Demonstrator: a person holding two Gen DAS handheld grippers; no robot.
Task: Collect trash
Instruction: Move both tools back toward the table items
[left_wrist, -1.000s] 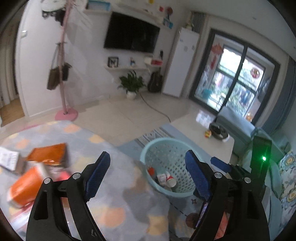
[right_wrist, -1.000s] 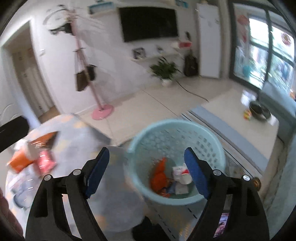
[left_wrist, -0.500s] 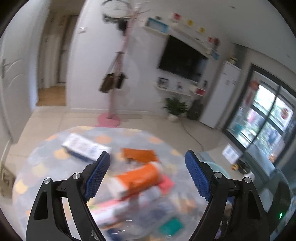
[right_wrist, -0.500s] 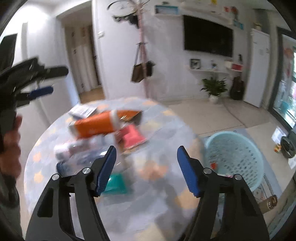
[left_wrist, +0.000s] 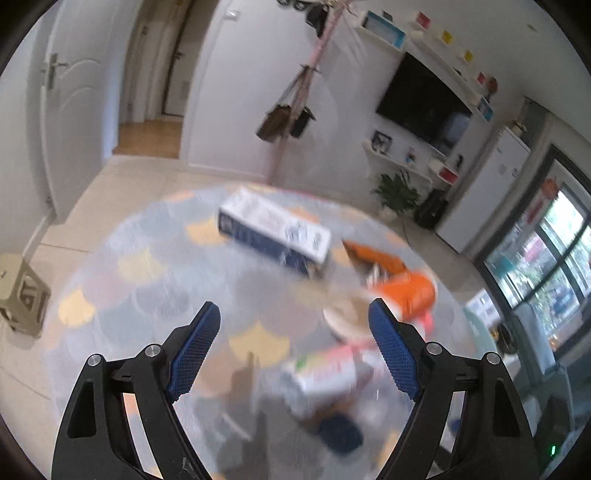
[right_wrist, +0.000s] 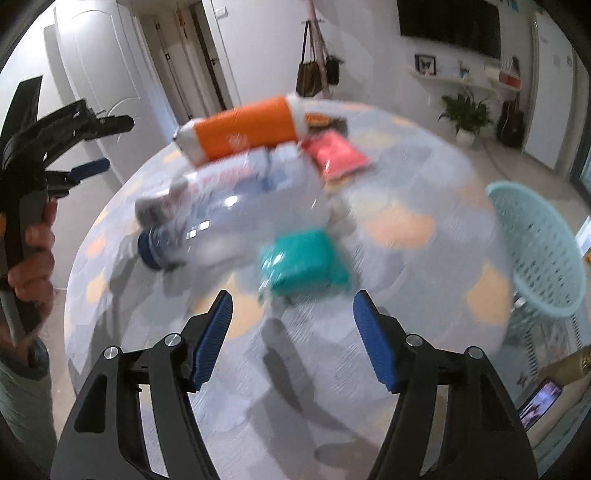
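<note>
A: What lies on the round table (right_wrist: 406, 332), from left to right?

B: A clear bottle (right_wrist: 236, 221) on its side near the left edge, an orange packet (right_wrist: 247, 129) behind it toward the far edge, a teal pouch (right_wrist: 303, 262) mid-table, a pink pouch (right_wrist: 336, 155) toward the far right. A white box (left_wrist: 273, 229) sits near the far edge.

A: And the tools?

B: The left gripper (left_wrist: 291, 354) and right gripper (right_wrist: 291, 336) both hover spread wide, holding nothing.

A: Progress?

B: The basket (right_wrist: 543, 251) stands past the right edge; its contents are hidden. Most trash seems left.
</note>
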